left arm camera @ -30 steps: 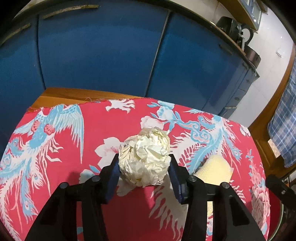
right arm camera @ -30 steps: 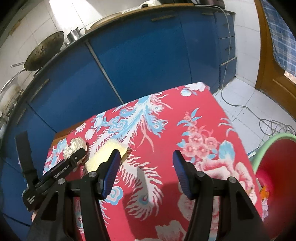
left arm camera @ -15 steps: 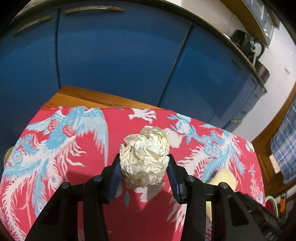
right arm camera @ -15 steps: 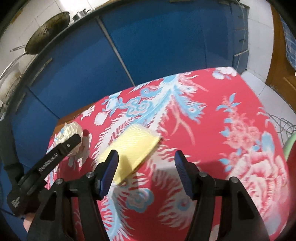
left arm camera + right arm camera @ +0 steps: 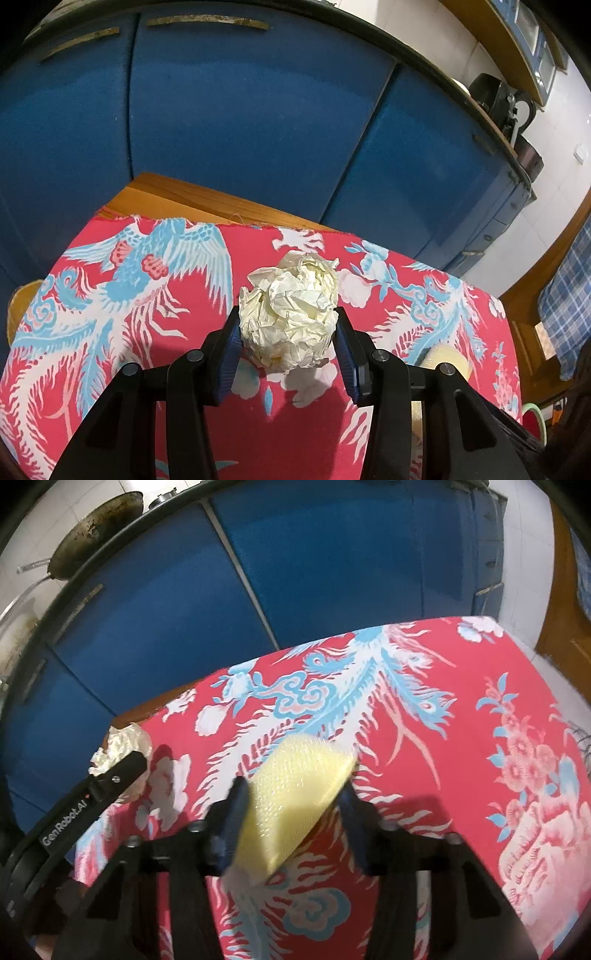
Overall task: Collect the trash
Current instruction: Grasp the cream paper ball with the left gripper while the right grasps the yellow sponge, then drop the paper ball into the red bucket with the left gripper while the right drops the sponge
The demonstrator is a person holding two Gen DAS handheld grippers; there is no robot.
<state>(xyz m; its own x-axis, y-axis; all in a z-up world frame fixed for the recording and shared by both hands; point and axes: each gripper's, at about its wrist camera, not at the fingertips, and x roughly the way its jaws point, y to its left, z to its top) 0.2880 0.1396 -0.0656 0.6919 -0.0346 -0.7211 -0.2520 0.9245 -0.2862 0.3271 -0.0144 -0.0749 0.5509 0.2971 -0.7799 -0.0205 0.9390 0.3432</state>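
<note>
Jaws of left gripper clamp crumpled paper ball.

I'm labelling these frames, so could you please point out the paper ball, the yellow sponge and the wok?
paper ball (image 5: 290,314), left wrist view, middle of its crumpled front.
yellow sponge (image 5: 295,794), right wrist view, middle of its textured top face.
wok (image 5: 94,531), right wrist view, inside of its bowl.

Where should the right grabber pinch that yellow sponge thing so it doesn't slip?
Pinch the yellow sponge across its two long side edges, near its middle, coming in low from the near end. It lies flat on the red tablecloth with one corner pointing away, and the right gripper already has a finger on either side. Whether the fingers are touching it yet is too blurred to tell.
</note>
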